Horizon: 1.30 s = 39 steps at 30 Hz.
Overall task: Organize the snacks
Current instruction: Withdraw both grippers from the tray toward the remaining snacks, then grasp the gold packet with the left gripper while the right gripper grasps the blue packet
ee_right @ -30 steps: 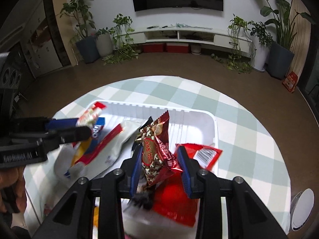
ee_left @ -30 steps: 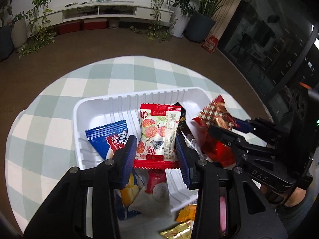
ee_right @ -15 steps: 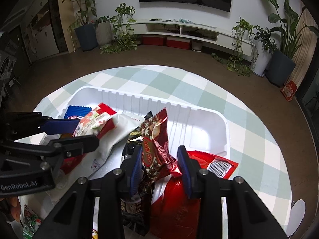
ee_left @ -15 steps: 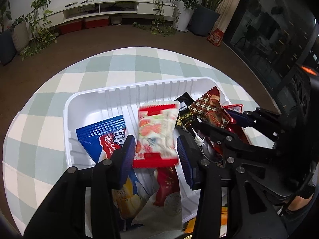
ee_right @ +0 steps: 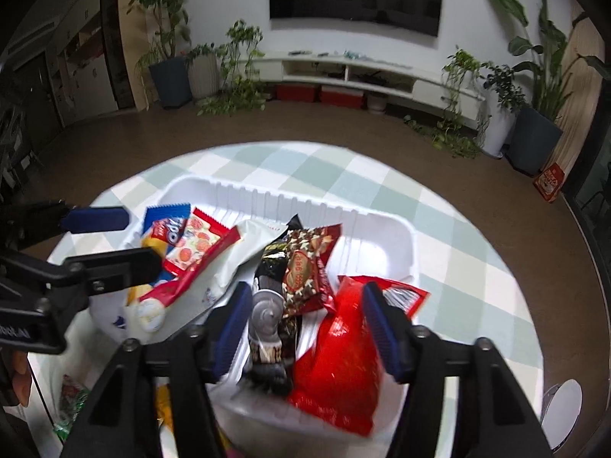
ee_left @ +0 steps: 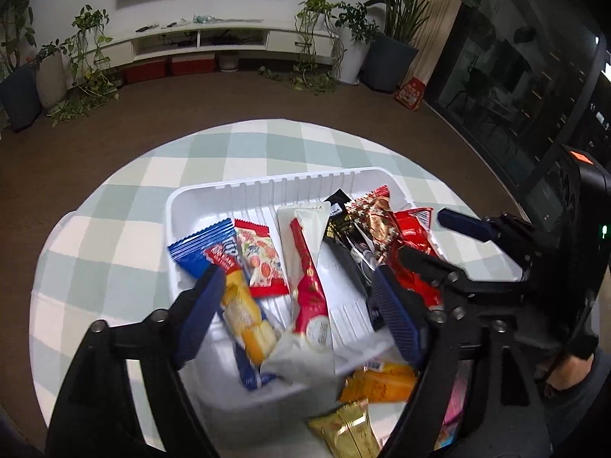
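A white ribbed tray [ee_left: 267, 187] [ee_right: 382, 244] sits on the checked table and holds several snack packets. In it lie a blue packet [ee_left: 198, 246], a strawberry packet [ee_left: 261, 257] [ee_right: 191, 244], a long white and red packet [ee_left: 305, 259], a black packet [ee_left: 343, 236], a brown and red packet [ee_left: 376, 217] [ee_right: 305, 271] and a large red bag [ee_right: 340, 358]. My left gripper [ee_left: 298, 313] is open and empty above the tray's near side. My right gripper [ee_right: 305, 324] is open and empty above the brown packet and the red bag.
Loose packets lie on the table in front of the tray: an orange one [ee_left: 382, 383], a gold one [ee_left: 347, 431] and a pink one [ee_left: 454, 400]. A green and red packet [ee_right: 70, 397] lies at the left. A white round object [ee_right: 561, 416] sits near the table's right edge.
Both grippers have opened and pulled back. The strawberry packet has left my left gripper and the brown and red packet has left my right gripper; both now lie in the tray.
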Each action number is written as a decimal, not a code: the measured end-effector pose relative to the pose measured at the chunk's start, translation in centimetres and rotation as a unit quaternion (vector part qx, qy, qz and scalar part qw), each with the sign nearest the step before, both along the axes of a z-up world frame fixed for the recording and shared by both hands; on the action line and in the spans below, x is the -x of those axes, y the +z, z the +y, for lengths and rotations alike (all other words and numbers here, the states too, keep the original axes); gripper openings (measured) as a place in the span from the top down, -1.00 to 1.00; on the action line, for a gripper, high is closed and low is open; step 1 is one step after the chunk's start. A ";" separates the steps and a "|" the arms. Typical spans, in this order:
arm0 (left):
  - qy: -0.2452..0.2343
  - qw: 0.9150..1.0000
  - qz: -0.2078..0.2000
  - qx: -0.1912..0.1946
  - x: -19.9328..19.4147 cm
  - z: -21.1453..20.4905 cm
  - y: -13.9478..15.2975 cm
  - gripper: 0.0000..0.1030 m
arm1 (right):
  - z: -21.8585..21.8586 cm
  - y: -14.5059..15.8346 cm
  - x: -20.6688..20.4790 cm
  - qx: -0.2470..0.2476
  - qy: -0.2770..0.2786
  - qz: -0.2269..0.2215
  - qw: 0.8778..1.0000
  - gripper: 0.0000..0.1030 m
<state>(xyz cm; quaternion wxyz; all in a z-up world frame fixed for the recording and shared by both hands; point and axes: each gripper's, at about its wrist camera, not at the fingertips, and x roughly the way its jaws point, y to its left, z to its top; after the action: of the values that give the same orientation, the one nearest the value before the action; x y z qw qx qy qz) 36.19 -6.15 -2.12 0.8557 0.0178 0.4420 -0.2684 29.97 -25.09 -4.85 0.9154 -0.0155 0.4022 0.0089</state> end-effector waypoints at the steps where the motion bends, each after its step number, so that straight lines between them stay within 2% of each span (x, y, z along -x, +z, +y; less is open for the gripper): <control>1: 0.002 1.000 -0.004 0.001 0.9 0.5 0.4 -0.81 | -0.3 0.6 0.7 -0.009 -0.003 -0.010 1.000 -0.46; 2: 0.004 1.000 -0.007 0.005 1.7 1.1 0.8 -0.89 | -0.7 1.3 1.6 -0.020 -0.005 -0.021 1.000 -0.50; 7: 0.019 0.999 -0.025 0.012 6.0 3.7 1.8 -0.99 | -2.3 3.9 6.8 -0.058 -0.028 -0.065 0.996 -0.80; 12: 0.038 0.998 -0.047 -0.002 10.8 5.7 1.5 -0.99 | -2.1 3.8 12.4 -0.095 -0.037 -0.065 0.993 -0.79; 15: 0.041 0.999 -0.017 -0.025 13.1 6.3 0.1 -0.99 | -1.4 2.8 15.3 -0.113 -0.042 -0.051 0.991 -0.79; 18: 0.056 0.998 -0.030 -0.014 15.9 8.0 -0.7 -0.99 | -0.7 1.5 17.6 -0.133 -0.050 -0.036 0.989 -0.79; 21: 0.069 0.997 -0.014 -0.022 17.5 9.0 -2.1 -0.99 | -0.5 0.3 19.6 -0.154 -0.066 -0.029 0.985 -0.63; 25: 0.080 0.996 0.000 -0.039 18.0 9.1 -3.6 -0.99 | 0.0 -1.7 21.2 -0.171 -0.096 -0.011 0.980 -0.42; 29: 0.072 0.996 0.010 -0.053 17.0 7.3 -4.1 -0.99 | 1.3 -2.9 21.5 -0.154 -0.082 0.009 0.985 -0.41; 33: 0.048 0.994 0.007 -0.101 15.3 4.2 -4.7 -0.99 | 2.1 -3.7 21.6 -0.154 -0.074 0.020 0.985 -0.41; 39: 0.029 0.992 0.017 -0.125 13.5 1.1 -6.1 -0.97 | 2.4 -4.4 21.6 -0.153 -0.065 0.025 0.986 -0.41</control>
<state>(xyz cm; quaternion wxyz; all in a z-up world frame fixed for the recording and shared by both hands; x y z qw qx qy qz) 22.64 -5.01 -8.20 0.8464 0.1076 0.4871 -0.1865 8.34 -22.74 -9.26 0.8953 0.1513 0.4188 0.0114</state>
